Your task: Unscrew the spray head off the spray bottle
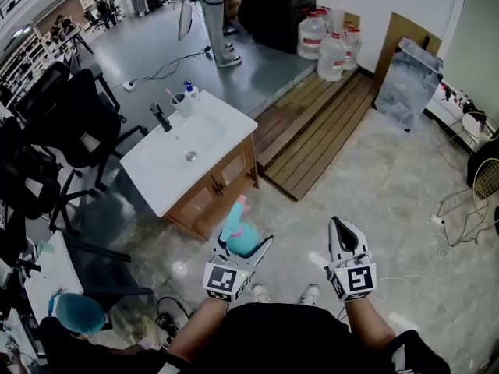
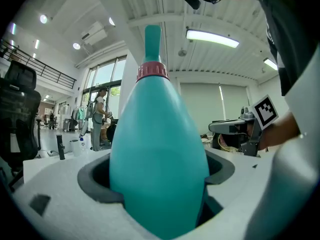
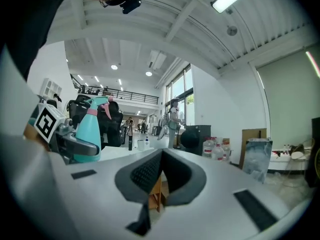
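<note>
The person holds the left gripper (image 1: 240, 246) level in front of the body, its jaws clamped on the lower, wide part of the teal bottle (image 1: 237, 235). In the left gripper view the bottle fills the gap between the dark pads (image 2: 95, 181), which press on both its sides. The spray head (image 3: 99, 104), teal with a pink trigger and a pink collar, sits on the bottle's neck, and the bottle stands upright. The right gripper (image 1: 341, 229) is level too, well apart from the bottle on its right side; its jaws are closed together with nothing between them. Ahead on the floor stands a wooden cabinet with a white sink (image 1: 168, 174) and a black faucet (image 1: 161, 117). A wooden deck (image 1: 320, 127) lies to the right of it, water jugs (image 1: 331, 53) behind that, and black chairs (image 1: 78, 115) at the left
</note>
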Action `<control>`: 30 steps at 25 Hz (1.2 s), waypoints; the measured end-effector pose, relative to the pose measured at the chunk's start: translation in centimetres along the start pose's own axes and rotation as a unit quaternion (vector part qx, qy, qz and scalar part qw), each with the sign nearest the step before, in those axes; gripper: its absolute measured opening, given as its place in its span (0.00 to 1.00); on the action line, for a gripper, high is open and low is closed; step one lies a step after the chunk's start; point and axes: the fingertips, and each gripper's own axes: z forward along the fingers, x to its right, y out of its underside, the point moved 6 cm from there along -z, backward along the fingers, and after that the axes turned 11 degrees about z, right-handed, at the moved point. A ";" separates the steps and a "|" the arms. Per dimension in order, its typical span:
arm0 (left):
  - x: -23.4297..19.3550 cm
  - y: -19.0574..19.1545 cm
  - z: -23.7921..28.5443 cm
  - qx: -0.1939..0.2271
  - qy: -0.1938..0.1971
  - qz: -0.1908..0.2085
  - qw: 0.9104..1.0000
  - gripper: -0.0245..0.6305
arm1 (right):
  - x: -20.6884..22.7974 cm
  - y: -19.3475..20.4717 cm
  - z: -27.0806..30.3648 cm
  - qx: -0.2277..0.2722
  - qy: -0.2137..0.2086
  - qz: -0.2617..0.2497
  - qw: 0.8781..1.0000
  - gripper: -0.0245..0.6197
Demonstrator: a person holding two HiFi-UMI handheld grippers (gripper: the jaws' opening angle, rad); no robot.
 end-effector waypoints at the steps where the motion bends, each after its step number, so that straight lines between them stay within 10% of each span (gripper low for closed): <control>1: -0.5 0.1 -0.2 0.000 0.000 0.001 1.000 0.72 | -0.4 0.0 0.4 0.002 0.000 0.005 1.000 0.05; 13: -5.5 0.0 -1.9 0.014 0.001 0.042 0.999 0.72 | -6.0 -0.9 4.9 0.015 -0.054 0.019 0.998 0.05; 30: -13.8 1.1 6.4 -0.019 -0.066 0.036 0.997 0.72 | -2.8 -0.8 20.3 -0.022 -0.152 0.028 0.988 0.05</control>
